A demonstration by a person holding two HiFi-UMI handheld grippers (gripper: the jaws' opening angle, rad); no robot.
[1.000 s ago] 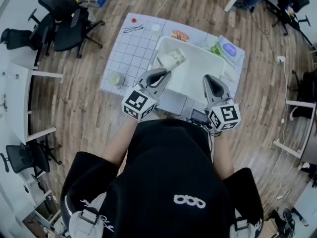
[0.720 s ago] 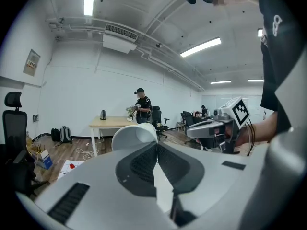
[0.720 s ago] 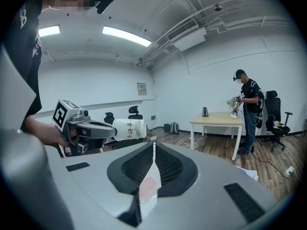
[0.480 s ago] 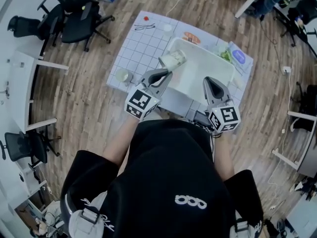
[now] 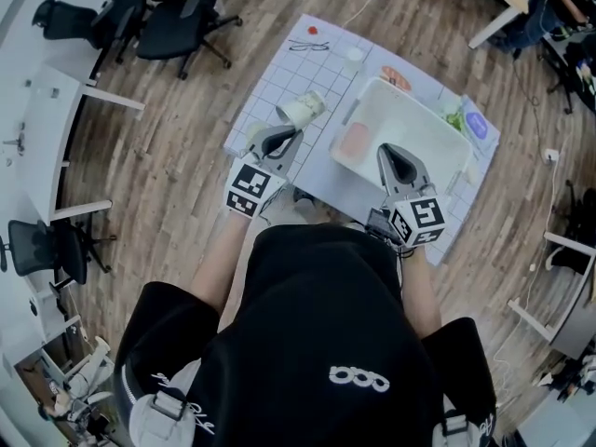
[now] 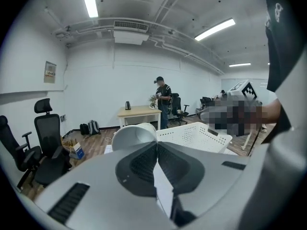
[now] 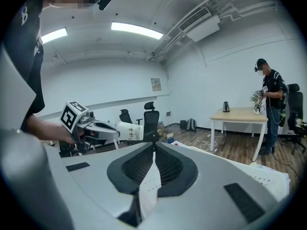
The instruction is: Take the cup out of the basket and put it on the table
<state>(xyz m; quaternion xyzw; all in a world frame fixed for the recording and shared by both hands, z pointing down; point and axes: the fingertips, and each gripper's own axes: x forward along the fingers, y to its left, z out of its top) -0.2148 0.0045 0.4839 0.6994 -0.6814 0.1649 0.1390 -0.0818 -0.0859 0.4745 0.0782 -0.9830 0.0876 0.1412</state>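
My left gripper (image 5: pixel 284 134) pinches the rim of the cup (image 5: pixel 300 112), which juts from its tips above the table (image 5: pixel 277 84), just outside the basket (image 5: pixel 421 124). My right gripper (image 5: pixel 398 155) hovers over the basket, pressed together and empty.

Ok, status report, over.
Left gripper shut on cup rim. Right gripper shut, empty. Cup out of basket, above table. No obstruction visible.
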